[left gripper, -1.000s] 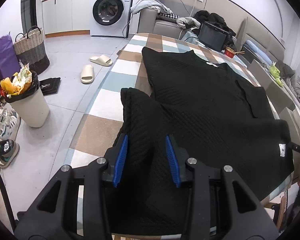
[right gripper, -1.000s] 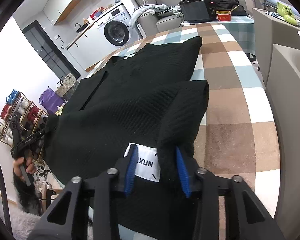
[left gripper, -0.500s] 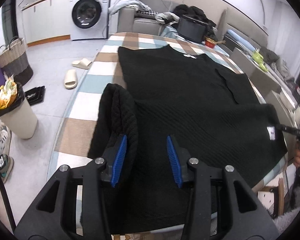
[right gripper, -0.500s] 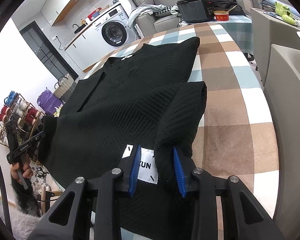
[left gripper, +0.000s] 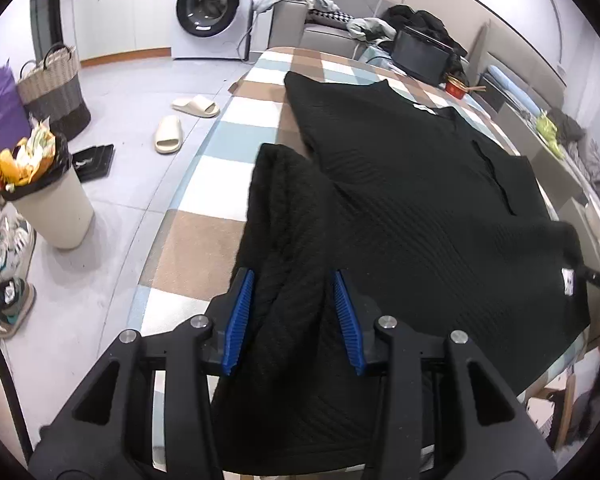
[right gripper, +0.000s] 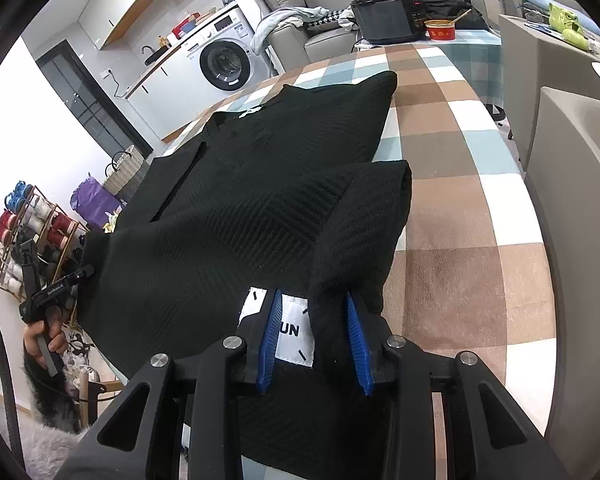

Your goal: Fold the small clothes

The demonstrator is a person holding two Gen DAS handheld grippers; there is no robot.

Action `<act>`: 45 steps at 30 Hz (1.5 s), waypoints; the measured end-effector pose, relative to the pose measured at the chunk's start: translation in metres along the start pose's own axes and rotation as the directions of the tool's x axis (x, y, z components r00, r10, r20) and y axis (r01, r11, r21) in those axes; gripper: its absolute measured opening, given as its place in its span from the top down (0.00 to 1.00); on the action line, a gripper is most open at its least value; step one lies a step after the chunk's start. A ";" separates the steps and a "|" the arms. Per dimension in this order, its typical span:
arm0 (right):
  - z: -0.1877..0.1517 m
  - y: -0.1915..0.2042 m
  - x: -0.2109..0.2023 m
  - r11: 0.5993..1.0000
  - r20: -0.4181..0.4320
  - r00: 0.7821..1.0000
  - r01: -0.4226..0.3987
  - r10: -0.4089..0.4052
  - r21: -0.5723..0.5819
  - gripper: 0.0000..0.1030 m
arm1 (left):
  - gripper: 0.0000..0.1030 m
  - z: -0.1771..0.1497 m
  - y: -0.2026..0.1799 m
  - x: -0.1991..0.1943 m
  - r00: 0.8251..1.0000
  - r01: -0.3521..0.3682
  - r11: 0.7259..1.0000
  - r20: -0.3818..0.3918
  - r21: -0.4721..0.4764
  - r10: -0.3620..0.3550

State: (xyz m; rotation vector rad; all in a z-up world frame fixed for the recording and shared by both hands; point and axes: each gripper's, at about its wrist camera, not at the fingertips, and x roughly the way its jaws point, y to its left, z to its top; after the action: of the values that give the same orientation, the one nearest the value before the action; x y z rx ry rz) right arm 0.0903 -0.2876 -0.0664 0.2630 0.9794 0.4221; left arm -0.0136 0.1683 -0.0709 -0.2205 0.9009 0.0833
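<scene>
A: Left gripper status?
B: Partly open, clamped on a bunched sleeve of the black sweater.
A: Right gripper?
B: Likewise partly open, pinching the hem by the white label. Sweater lies on the checked table.

Pale grey tile floor. White washing machine against far wall, white cabinets beside it. Grey sofa heaped with clothes. Table under checked cloth, brown, blue, white. Woven basket, overfull bin, two slippers on floor. Shoe rack by white wall. Even indoor light.
</scene>
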 end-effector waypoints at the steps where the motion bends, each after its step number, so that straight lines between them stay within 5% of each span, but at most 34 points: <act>1: 0.000 0.000 0.000 1.000 0.000 1.000 0.002 -0.002 -0.001 0.67 | 0.63 0.000 -0.001 0.000 1.000 -0.006 1.000 0.002 0.003 0.006; 10: -0.002 -0.001 0.000 1.000 -0.005 1.000 0.006 -0.006 0.001 0.67 | 0.65 -0.001 -0.004 0.001 1.000 -0.002 1.000 -0.009 0.015 0.002; 14: -0.003 0.001 -0.001 1.000 -0.004 1.000 0.007 -0.007 -0.007 0.68 | 0.86 -0.002 -0.002 0.007 1.000 0.005 1.000 -0.003 -0.002 -0.005; 17: -0.005 0.008 0.001 0.996 -0.017 0.998 0.061 -0.062 -0.067 0.92 | 0.95 0.000 -0.004 0.002 0.999 0.032 0.999 0.027 -0.004 -0.032; 18: -0.006 0.010 0.000 0.994 -0.017 0.997 0.067 -0.069 -0.083 0.92 | 0.96 0.002 -0.005 -0.001 0.998 0.038 0.999 0.046 -0.007 -0.037; 24: -0.002 0.009 -0.031 0.997 0.080 0.995 -0.054 0.058 -0.061 0.94 | 0.96 0.013 -0.001 -0.033 0.982 0.109 0.993 0.159 -0.051 -0.100; 29: 0.007 0.003 -0.064 0.978 0.269 0.942 -0.207 0.202 -0.011 0.94 | 0.96 0.025 0.003 -0.052 0.962 0.164 0.984 0.234 -0.073 -0.143; 37: 0.031 -0.009 -0.061 0.977 0.387 0.914 -0.179 0.122 0.115 0.94 | 0.96 0.066 0.020 -0.028 0.949 0.219 0.965 0.261 -0.145 -0.176; 45: 0.069 -0.020 0.006 0.973 0.228 0.970 0.033 -0.086 0.229 0.86 | 0.95 0.097 0.016 0.058 0.991 0.105 0.970 0.102 -0.220 -0.084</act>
State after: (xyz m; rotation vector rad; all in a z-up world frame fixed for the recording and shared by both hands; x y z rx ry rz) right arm 0.1563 -0.3049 -0.0417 0.4760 0.7976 0.2179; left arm 0.0940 0.2048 -0.0607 -0.4677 0.7874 0.1063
